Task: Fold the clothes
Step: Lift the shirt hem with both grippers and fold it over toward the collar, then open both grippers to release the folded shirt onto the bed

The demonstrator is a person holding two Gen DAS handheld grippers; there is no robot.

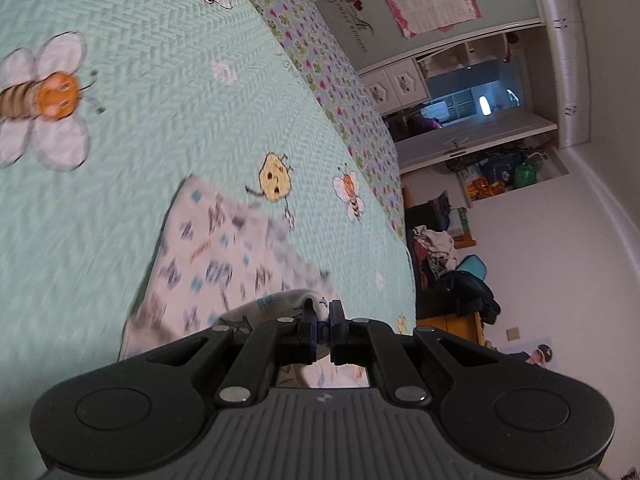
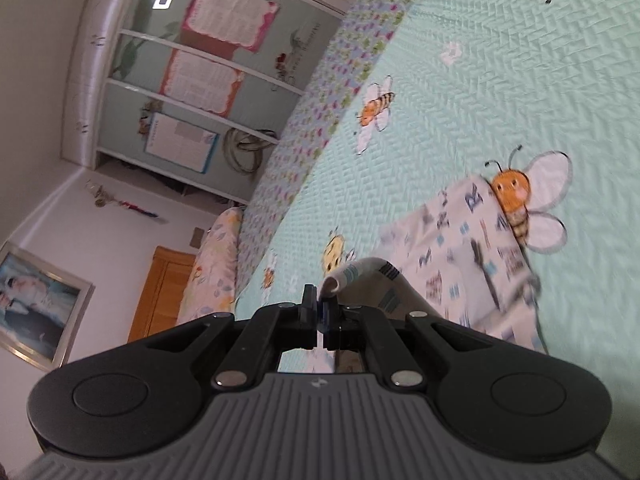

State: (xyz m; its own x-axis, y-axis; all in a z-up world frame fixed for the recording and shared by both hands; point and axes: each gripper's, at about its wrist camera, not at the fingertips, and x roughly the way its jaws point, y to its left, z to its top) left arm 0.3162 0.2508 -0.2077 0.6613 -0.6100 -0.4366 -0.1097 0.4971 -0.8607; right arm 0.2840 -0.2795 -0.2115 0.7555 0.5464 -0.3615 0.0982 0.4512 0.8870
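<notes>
A white garment printed with small blue and dark marks lies on the pale green bee quilt. My left gripper is shut on a rolled edge of it, lifted off the quilt. In the right wrist view the same patterned garment trails to the right over a printed bee. My right gripper is shut on another rolled edge of the cloth, which curls up just past the fingertips. Both views are blurred by motion, and the gripper bodies hide the cloth nearest me.
The quilt ends at a flowered border. Beyond it stand a wardrobe with posters, a wooden cabinet, a patterned pillow and a heap of clothes and bags by the wall.
</notes>
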